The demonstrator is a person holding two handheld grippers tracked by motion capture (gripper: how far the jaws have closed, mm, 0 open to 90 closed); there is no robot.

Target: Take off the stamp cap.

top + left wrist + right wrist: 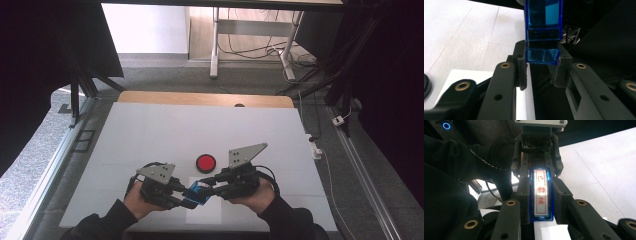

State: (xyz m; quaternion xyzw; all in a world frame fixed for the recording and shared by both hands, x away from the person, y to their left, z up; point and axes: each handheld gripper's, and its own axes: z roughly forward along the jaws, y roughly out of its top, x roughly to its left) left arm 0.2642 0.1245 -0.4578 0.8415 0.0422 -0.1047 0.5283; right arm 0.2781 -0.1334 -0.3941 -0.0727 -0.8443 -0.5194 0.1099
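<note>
Blue stamp [198, 193] clamped between left tongs [184, 196], right tongs [210, 189].

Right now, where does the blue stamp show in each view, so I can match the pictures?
High view: the blue stamp sits low centre, held between both grippers, above the white paper.
Left gripper view: it rises from the jaw tips at top centre.
Right gripper view: centre, label with red characters facing the camera, clamped by both jaw pairs.
Shared landmark: the white paper under the jaws.
</note>
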